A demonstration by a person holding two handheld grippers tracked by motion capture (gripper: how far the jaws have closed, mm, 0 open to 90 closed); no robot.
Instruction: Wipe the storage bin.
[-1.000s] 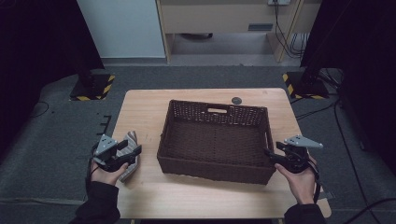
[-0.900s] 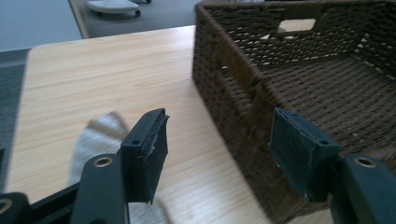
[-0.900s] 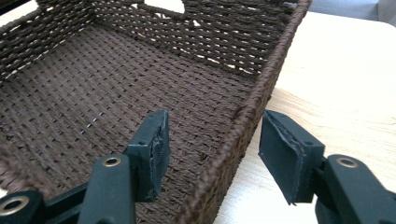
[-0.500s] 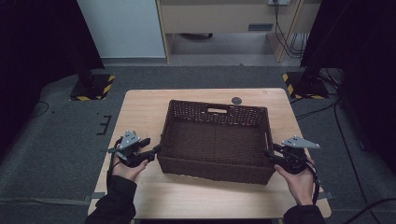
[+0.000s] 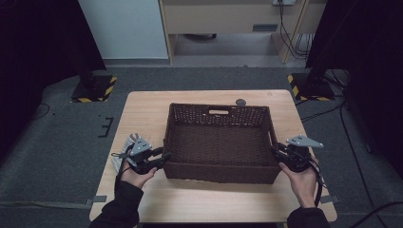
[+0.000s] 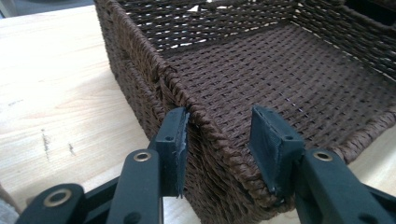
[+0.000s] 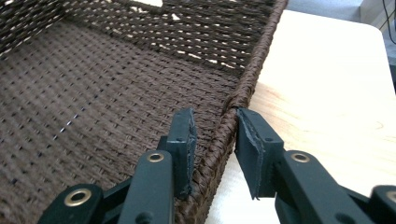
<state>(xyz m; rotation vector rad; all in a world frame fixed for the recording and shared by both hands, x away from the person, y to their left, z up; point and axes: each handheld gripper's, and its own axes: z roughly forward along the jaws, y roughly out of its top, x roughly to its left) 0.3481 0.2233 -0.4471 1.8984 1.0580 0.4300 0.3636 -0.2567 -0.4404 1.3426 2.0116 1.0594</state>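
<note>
Seen from the high view, the brown woven basket (image 5: 219, 142) sits mid-table (image 5: 142, 109), flanked by the left gripper (image 5: 161, 157) and right gripper (image 5: 277, 152) at its near corners. In the left gripper view, the rim is straddled by jaws that have just been closing, 1 pad touching, the other clear. In the right gripper view, the side wall is nearly pinched between jaws that have just been closing.

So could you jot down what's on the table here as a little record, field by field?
Main thing: brown woven basket, empty inside, on a light wooden table
Left claw: jaws astride the basket's left rim, just been closing; outer pad touches the weave, inner pad stands off it
Right claw: jaws astride the right rim, just been closing, close on both sides; a full squeeze is hard to tell
Also there: small dark round thing behind the basket
Work in hand: both sides being gripped, probably to lift
</note>
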